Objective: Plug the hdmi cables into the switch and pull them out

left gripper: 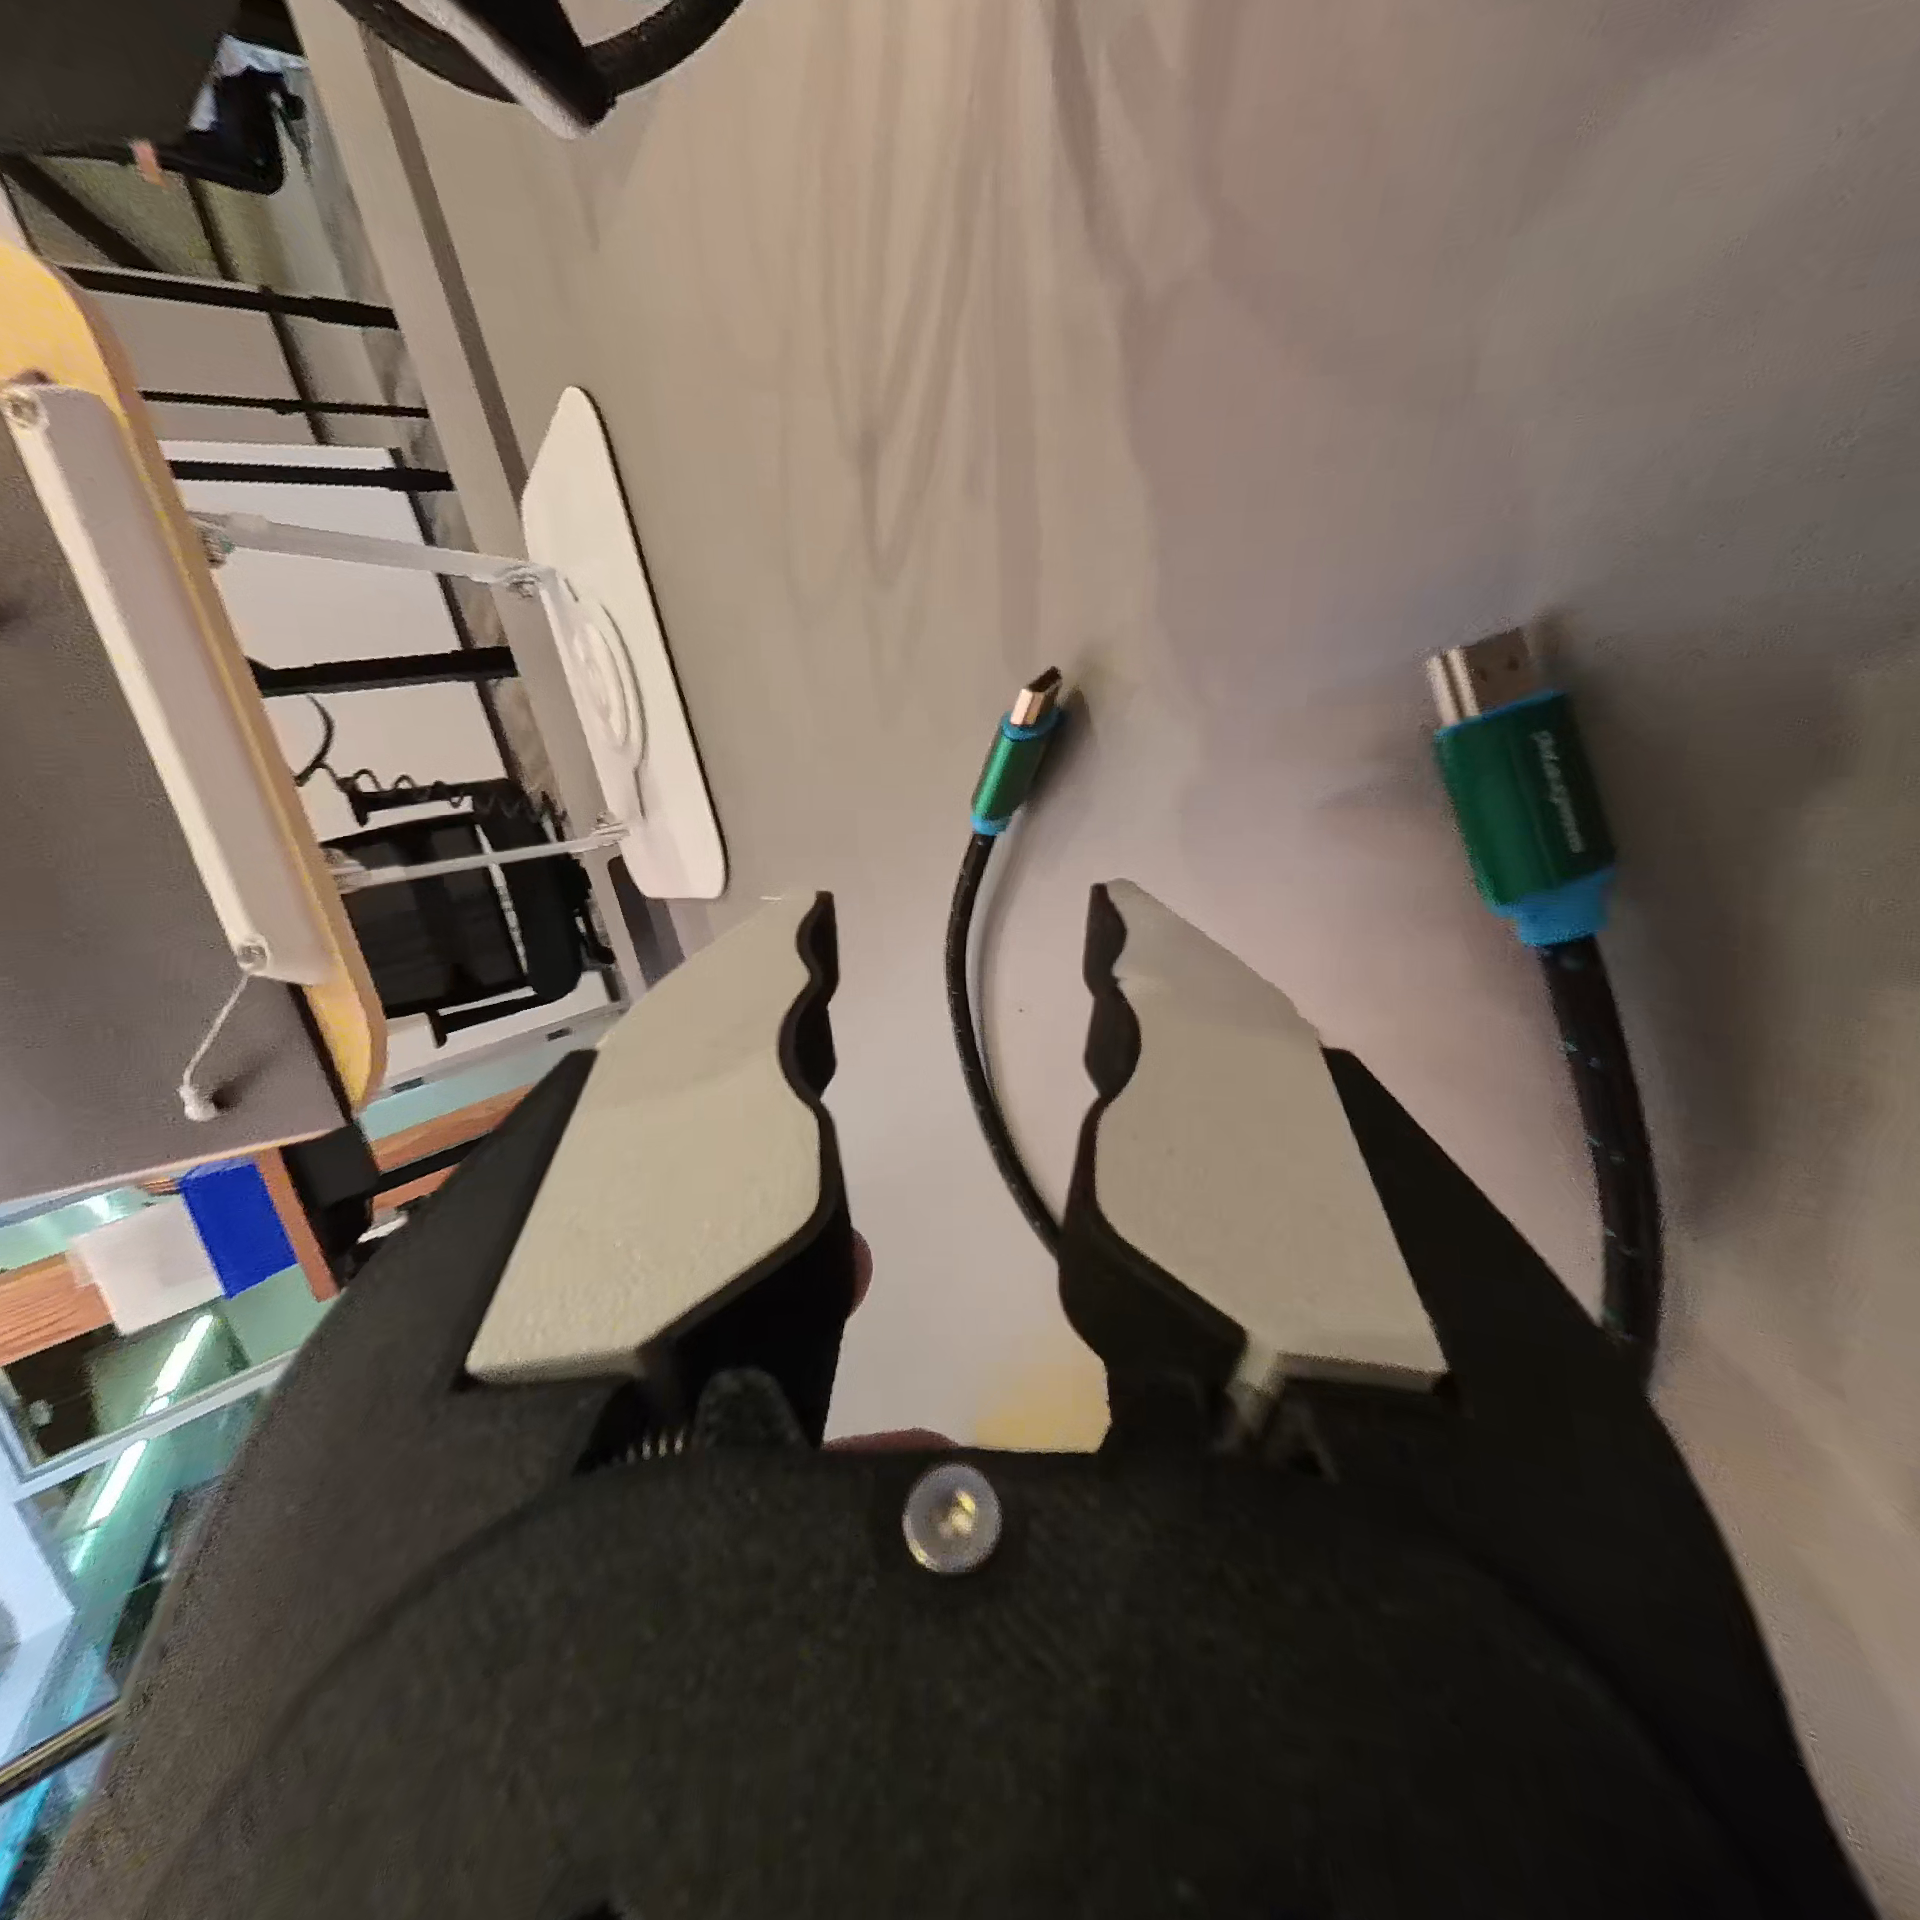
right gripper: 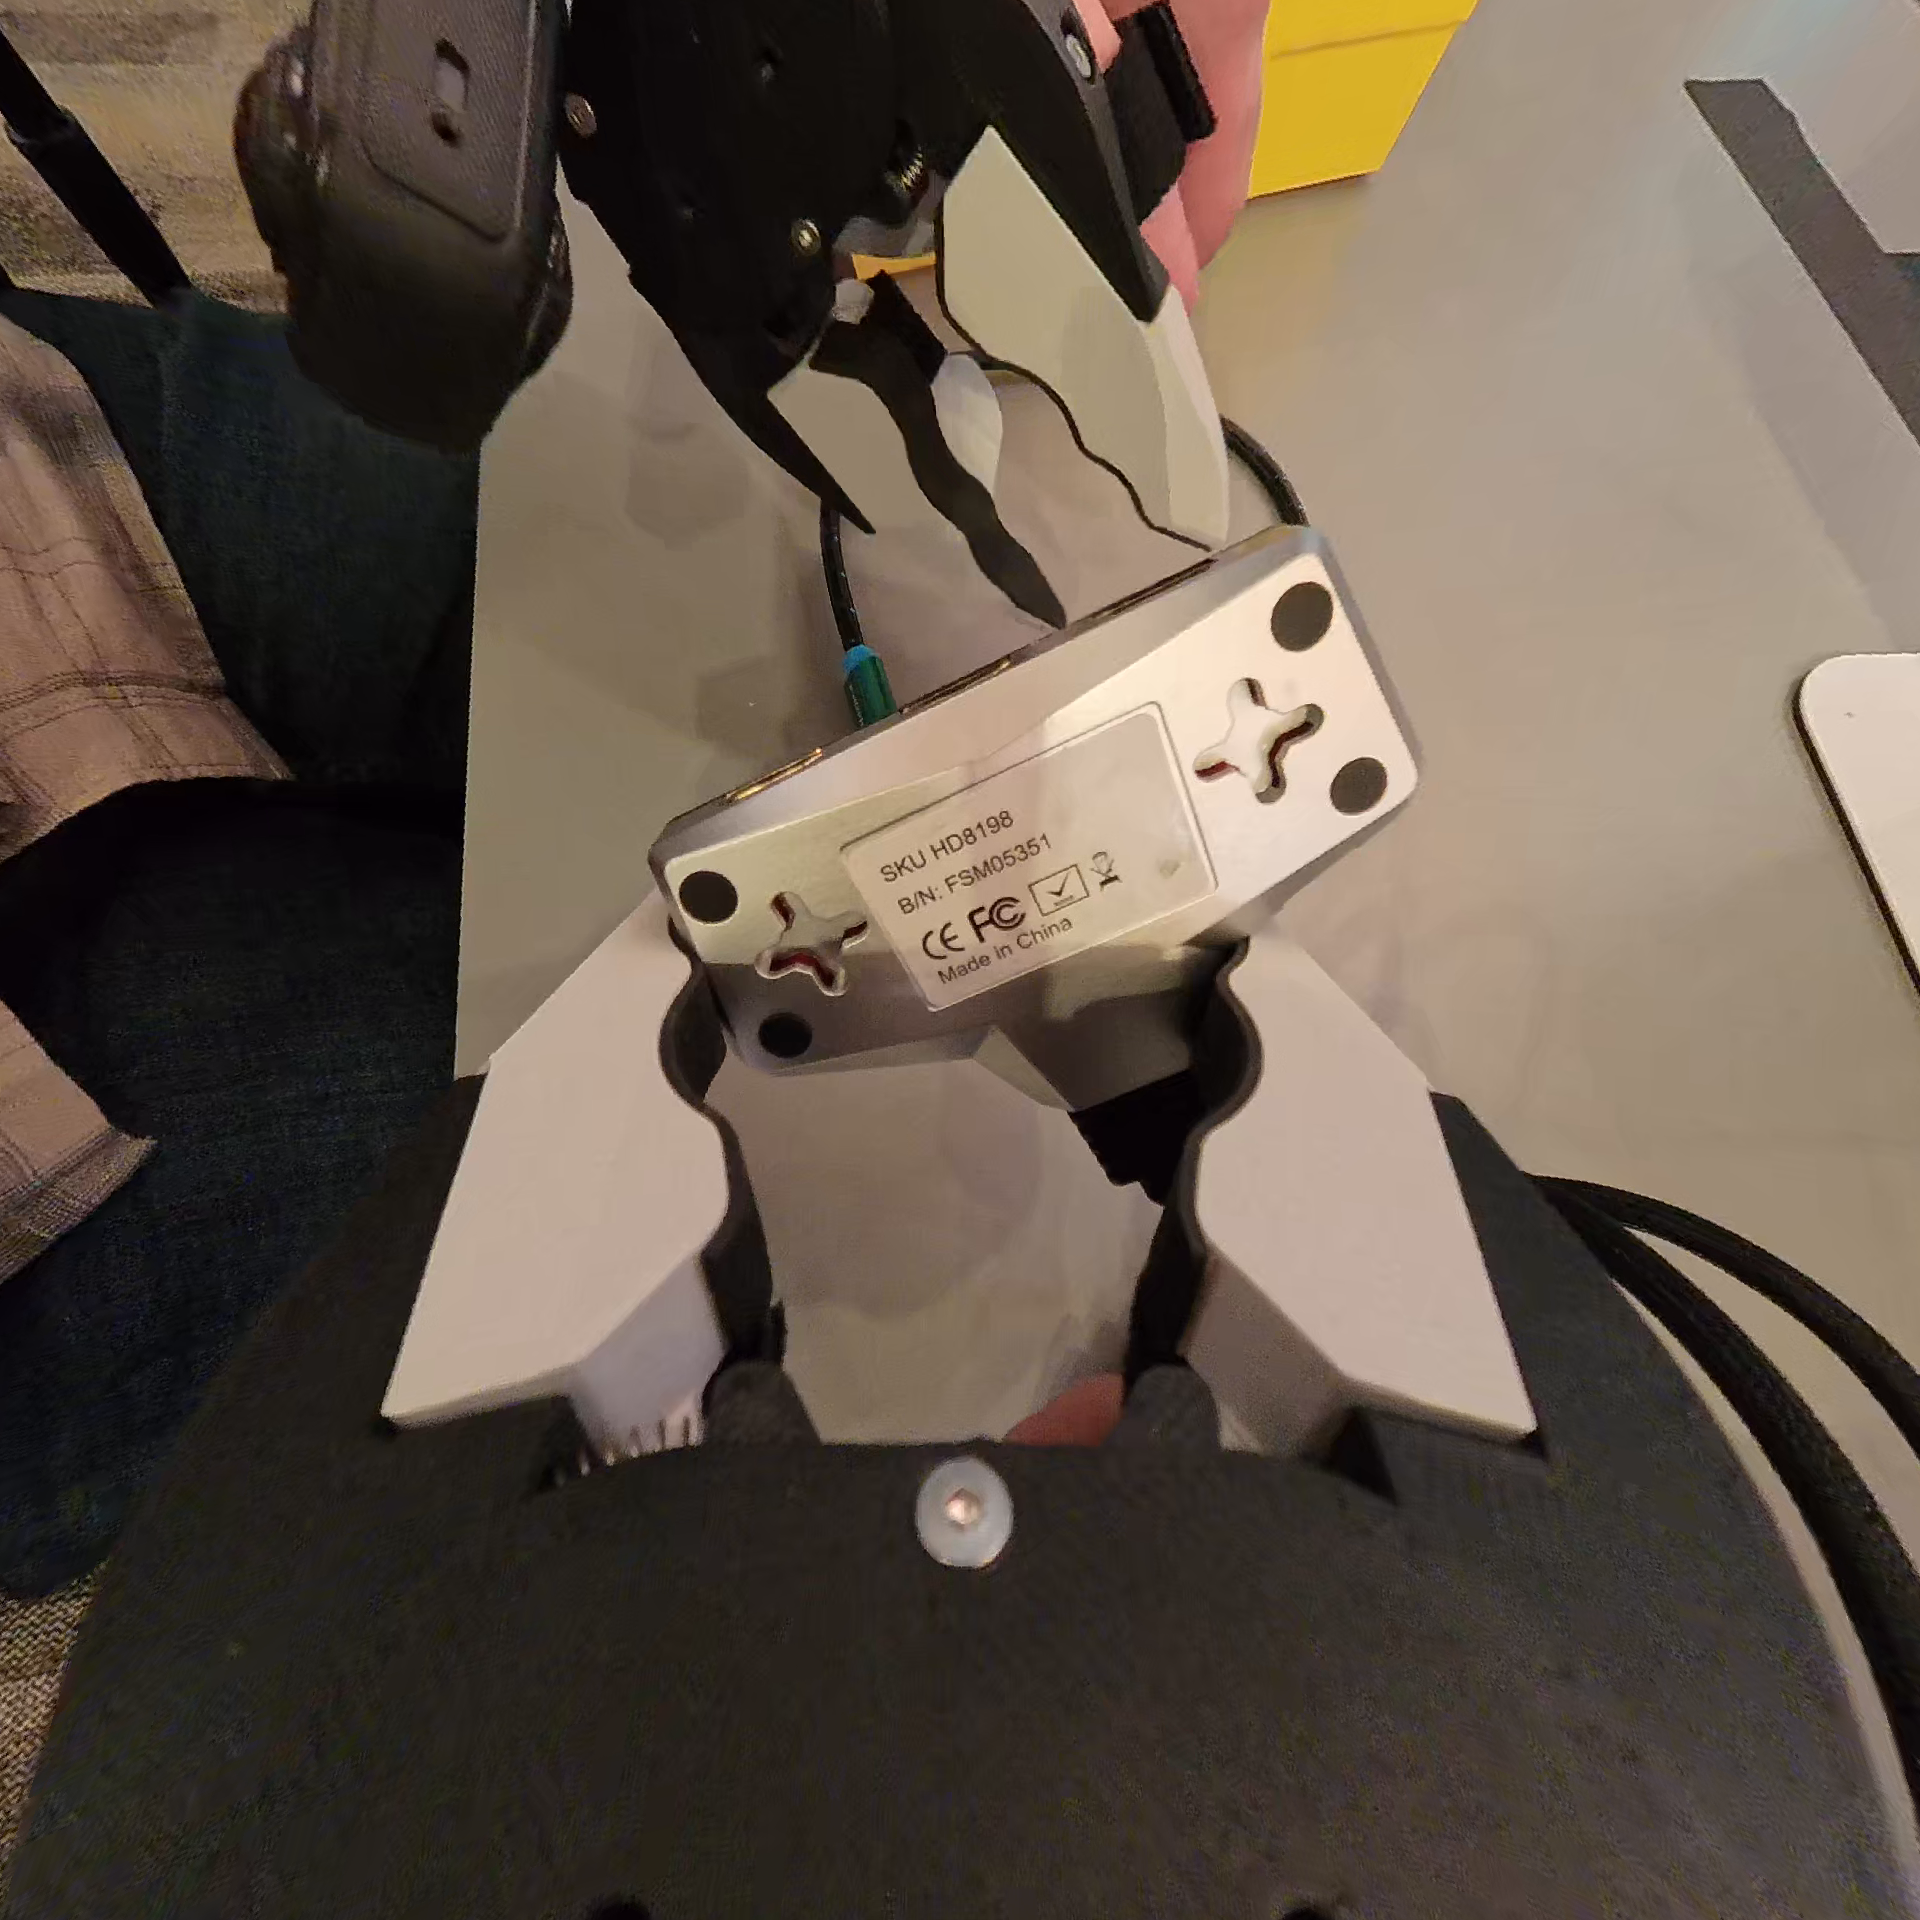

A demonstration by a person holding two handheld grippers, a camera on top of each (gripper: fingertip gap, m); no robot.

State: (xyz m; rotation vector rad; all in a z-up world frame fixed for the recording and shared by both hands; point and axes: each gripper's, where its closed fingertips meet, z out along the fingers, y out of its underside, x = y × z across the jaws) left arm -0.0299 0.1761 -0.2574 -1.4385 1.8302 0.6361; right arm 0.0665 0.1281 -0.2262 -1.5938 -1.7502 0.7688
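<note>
My right gripper point(right gripper: 961, 987) is shut on a silver HDMI switch point(right gripper: 1049, 831) and holds it above the grey table point(right gripper: 1558, 520), its labelled underside facing the camera. My left gripper point(left gripper: 961, 914) is open and empty, pointing down at the table. A thin black cable with a small green plug point(left gripper: 1013, 758) lies between and just beyond its fingertips. A large green HDMI plug point(left gripper: 1522, 800) on a thick braided cable lies to the right. In the right wrist view the left gripper point(right gripper: 1122, 577) hangs just behind the switch, next to the small green plug point(right gripper: 868, 696).
A white pad with a clear stand point(left gripper: 623, 644) sits by the table's left edge. A yellow box point(right gripper: 1340, 104), a dark tape strip point(right gripper: 1808, 208) and a white object point(right gripper: 1870, 800) are on the table. A black braided cable point(right gripper: 1714, 1351) trails from the switch. A person's lap point(right gripper: 208, 727) is beside the table edge. Across from one pair of fingers to the other is roughly 12 cm. The large green HDMI plug point(left gripper: 1522, 800) is about 6 cm from my left fingertips and 12 cm from my right. It turns up in the right wrist view point(right gripper: 867, 696) as well.
</note>
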